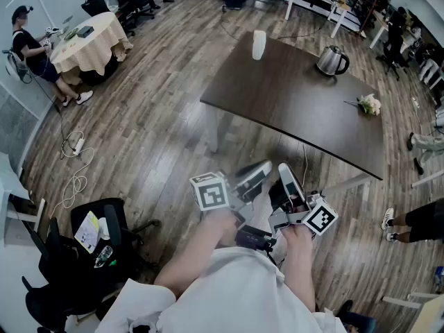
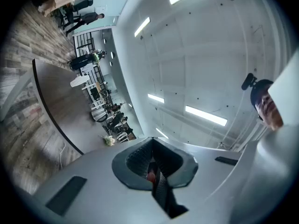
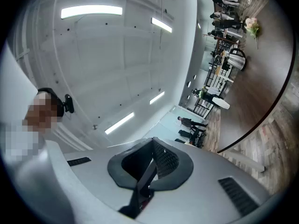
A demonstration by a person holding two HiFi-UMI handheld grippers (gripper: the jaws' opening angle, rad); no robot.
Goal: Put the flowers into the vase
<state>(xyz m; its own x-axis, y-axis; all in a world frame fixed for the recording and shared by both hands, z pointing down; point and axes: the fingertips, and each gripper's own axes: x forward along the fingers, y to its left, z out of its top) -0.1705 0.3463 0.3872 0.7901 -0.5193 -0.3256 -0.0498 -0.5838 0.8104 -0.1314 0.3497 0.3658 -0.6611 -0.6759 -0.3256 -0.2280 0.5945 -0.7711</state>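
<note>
Left gripper (image 2: 153, 148) and right gripper (image 3: 153, 146) hold ribbed jaws closed, empty, before smooth dark table (image 1: 298, 96)

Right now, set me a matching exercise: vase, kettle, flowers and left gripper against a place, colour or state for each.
Things:
1 vase
2 kettle
3 flowers
4 left gripper

Descriptions:
A lying on the table, near its right end
B shut, held short of the table
C white, standing at the far corner
D silver

Pairs: 1-C, 2-D, 3-A, 4-B
</note>
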